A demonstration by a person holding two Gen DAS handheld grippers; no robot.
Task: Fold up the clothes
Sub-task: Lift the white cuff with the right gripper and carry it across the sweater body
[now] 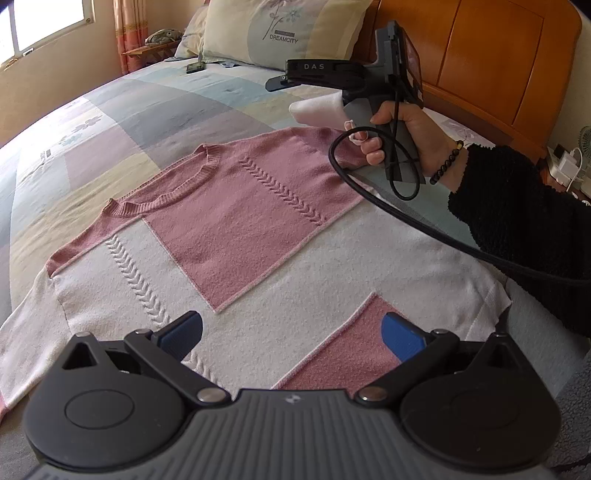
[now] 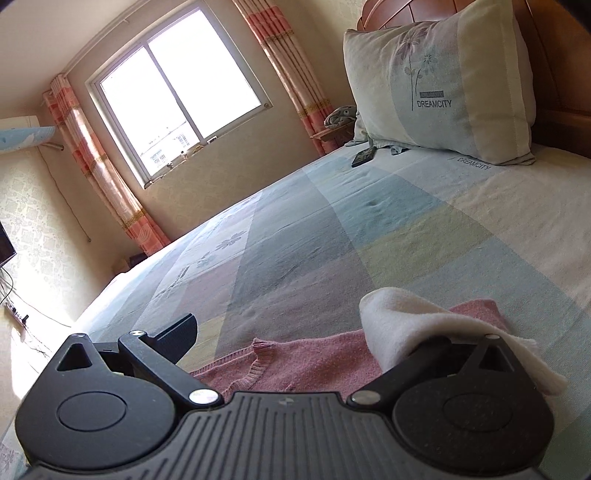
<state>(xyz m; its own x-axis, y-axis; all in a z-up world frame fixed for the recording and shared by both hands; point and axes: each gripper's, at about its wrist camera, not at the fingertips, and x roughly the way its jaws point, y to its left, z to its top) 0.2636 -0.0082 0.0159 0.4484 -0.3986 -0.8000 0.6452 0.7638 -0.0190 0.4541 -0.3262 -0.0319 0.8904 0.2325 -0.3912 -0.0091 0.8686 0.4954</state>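
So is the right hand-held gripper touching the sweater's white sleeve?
Touching. In the right wrist view the white sleeve drapes over the right-side finger of the open right hand-held gripper, hiding its pad; the other finger is bare. The left wrist view agrees.

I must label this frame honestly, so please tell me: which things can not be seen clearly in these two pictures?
- Right gripper: in the right wrist view, the white sleeve covers its right finger.
- Sweater: in the left wrist view, its hem lies behind the left gripper.
- Dark object near the pillow: too small to identify.
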